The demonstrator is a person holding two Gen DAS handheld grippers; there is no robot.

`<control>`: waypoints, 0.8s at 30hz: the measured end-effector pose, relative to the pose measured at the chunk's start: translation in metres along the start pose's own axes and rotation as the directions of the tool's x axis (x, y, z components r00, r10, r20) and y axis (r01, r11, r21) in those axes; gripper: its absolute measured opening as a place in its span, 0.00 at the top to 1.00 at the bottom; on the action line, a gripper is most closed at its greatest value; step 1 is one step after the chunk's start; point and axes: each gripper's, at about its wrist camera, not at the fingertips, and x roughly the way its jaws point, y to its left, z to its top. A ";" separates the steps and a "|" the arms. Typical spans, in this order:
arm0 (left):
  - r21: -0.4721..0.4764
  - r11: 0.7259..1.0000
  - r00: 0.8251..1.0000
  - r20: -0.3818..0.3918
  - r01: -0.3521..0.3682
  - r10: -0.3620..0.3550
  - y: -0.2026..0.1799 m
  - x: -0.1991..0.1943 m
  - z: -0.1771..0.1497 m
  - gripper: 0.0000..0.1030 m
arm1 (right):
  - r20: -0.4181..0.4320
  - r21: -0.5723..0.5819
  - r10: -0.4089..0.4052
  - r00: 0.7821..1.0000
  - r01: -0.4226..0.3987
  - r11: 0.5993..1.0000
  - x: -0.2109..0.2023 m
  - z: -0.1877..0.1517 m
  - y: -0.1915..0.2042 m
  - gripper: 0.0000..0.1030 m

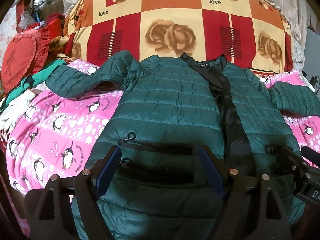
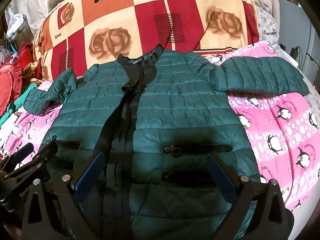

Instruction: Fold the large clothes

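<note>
A pink bedcover [image 1: 60, 120] printed with penguins and white dots is spread across the lower left and right of both views. Behind it, across the upper middle of each frame, a large quilt [image 1: 176, 20] in red, orange and cream squares is seen, marked with brown roses and the word "love". At the left edge of the left wrist view a red heart-shaped cushion [image 1: 18, 60] with a ruffled border is propped, with a bright green cloth [image 1: 40, 78] bunched just below it.

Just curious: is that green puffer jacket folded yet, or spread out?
Spread out. The green puffer jacket lies flat on the pink blanket, both sleeves stretched sideways.
</note>
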 end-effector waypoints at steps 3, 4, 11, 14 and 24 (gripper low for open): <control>-0.001 1.000 1.000 -0.002 -0.002 0.002 0.000 0.001 -0.001 0.53 | -0.002 -0.003 -0.002 1.000 0.002 1.000 0.003 0.002 0.001 0.00; -0.001 1.000 1.000 -0.003 -0.003 0.003 0.000 0.001 -0.001 0.53 | 0.000 -0.001 0.000 1.000 0.000 1.000 0.004 0.003 0.000 0.00; -0.002 1.000 1.000 -0.008 -0.009 0.009 0.000 0.004 -0.003 0.53 | 0.015 0.013 0.020 1.000 -0.020 1.000 0.004 0.003 -0.001 0.00; 0.000 1.000 1.000 -0.009 -0.008 0.008 0.001 0.004 -0.004 0.53 | 0.001 0.005 0.011 1.000 -0.011 1.000 0.004 0.003 0.001 0.00; -0.004 1.000 1.000 -0.010 -0.007 0.007 0.002 0.004 -0.006 0.53 | -0.013 0.007 0.004 1.000 -0.004 1.000 0.007 0.003 0.000 0.00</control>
